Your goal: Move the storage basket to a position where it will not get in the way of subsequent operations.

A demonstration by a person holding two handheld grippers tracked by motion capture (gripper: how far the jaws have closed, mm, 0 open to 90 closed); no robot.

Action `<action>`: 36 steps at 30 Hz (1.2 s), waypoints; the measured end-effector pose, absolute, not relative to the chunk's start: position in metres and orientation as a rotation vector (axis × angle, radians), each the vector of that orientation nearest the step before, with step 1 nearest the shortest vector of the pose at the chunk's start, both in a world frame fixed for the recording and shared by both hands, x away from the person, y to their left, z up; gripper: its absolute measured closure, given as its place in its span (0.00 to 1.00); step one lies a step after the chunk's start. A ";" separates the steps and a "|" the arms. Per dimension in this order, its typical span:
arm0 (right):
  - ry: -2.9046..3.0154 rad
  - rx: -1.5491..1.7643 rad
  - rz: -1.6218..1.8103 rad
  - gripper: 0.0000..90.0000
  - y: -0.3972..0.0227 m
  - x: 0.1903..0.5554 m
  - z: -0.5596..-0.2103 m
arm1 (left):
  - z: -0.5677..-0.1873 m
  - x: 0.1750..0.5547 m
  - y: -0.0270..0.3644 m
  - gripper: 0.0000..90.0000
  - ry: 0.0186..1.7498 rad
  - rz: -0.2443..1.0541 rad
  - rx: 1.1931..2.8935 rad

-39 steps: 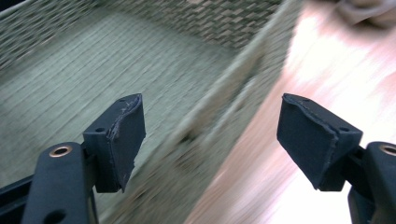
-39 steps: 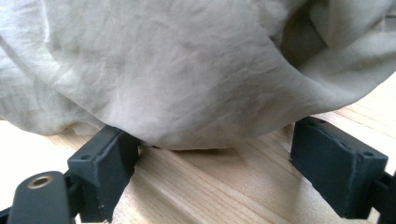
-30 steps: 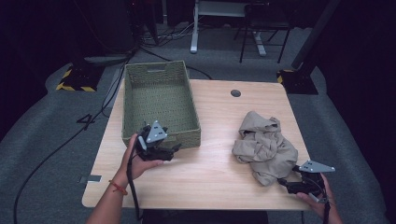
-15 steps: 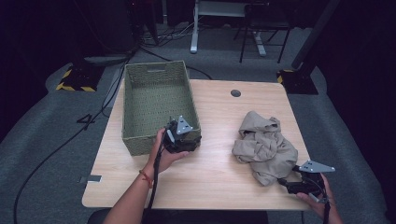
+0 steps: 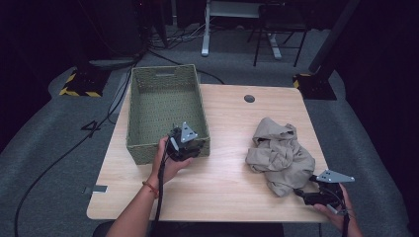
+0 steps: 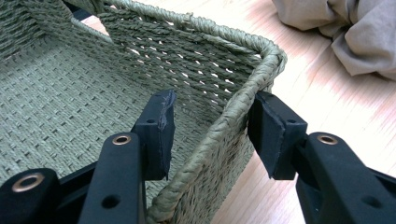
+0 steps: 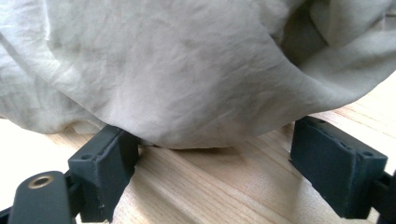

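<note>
A green woven basket (image 5: pixel 148 152) stands on the left half of the wooden table (image 5: pixel 232 173). My left gripper (image 5: pixel 192 147) is at its near right corner. In the left gripper view the jaws straddle the basket's rim (image 6: pixel 219 130), one pad inside and one outside. They have just been closing, and a gap is left at the inner pad. A crumpled beige cloth (image 5: pixel 279 153) lies on the right half. My right gripper (image 5: pixel 302 190) rests low on the table at the cloth's near edge, open wide, with the cloth's hem (image 7: pixel 187 70) just ahead of its pads.
The basket is empty inside. A round cable hole (image 5: pixel 249 98) sits near the table's far edge. Bare wood lies between basket and cloth. Beyond the table are grey floor, cables and chair legs.
My left gripper has moved right along the basket's near wall to its right corner. The right gripper and the cloth have stayed where they were.
</note>
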State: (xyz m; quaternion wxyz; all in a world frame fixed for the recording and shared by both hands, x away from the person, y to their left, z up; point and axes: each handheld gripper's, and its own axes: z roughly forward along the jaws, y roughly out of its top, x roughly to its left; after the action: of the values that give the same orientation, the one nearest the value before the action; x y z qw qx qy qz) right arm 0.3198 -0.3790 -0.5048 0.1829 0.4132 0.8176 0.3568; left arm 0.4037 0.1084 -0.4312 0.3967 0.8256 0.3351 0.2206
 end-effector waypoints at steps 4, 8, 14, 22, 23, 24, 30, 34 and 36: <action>2.305 1.167 1.007 0.17 -0.379 0.320 -0.505 | -0.430 0.402 0.121 0.57 0.855 0.544 2.101; 2.305 1.167 1.007 0.17 -0.379 0.320 -0.505 | -0.429 0.401 0.131 0.56 0.857 0.539 2.108; 2.304 1.169 1.007 0.17 -0.379 0.320 -0.505 | -0.428 0.395 0.150 0.55 0.845 0.553 2.119; 2.304 1.169 1.007 0.17 -0.379 0.320 -0.505 | -0.428 0.390 0.167 0.52 0.862 0.590 2.120; 2.305 1.169 1.007 0.17 -0.379 0.320 -0.505 | -0.428 0.390 0.168 0.51 0.877 0.604 2.120; 2.306 1.167 1.007 0.17 -0.379 0.320 -0.505 | -0.428 0.390 0.170 0.47 0.888 0.601 2.113; 2.303 1.173 1.006 0.17 -0.379 0.320 -0.505 | -0.427 0.390 0.191 0.39 0.952 0.563 2.077; 2.303 1.171 1.005 0.17 -0.379 0.320 -0.505 | -0.426 0.392 0.201 0.38 0.952 0.558 2.084; 2.303 1.171 1.005 0.17 -0.379 0.320 -0.505 | -0.425 0.393 0.202 0.38 0.956 0.554 2.090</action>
State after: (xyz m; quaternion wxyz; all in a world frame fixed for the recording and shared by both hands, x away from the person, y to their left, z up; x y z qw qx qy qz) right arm 0.3196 -0.3788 -0.5048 0.1836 0.4154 0.8165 0.3565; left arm 0.3927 0.2021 -0.4251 0.3791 0.8180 0.3743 0.2167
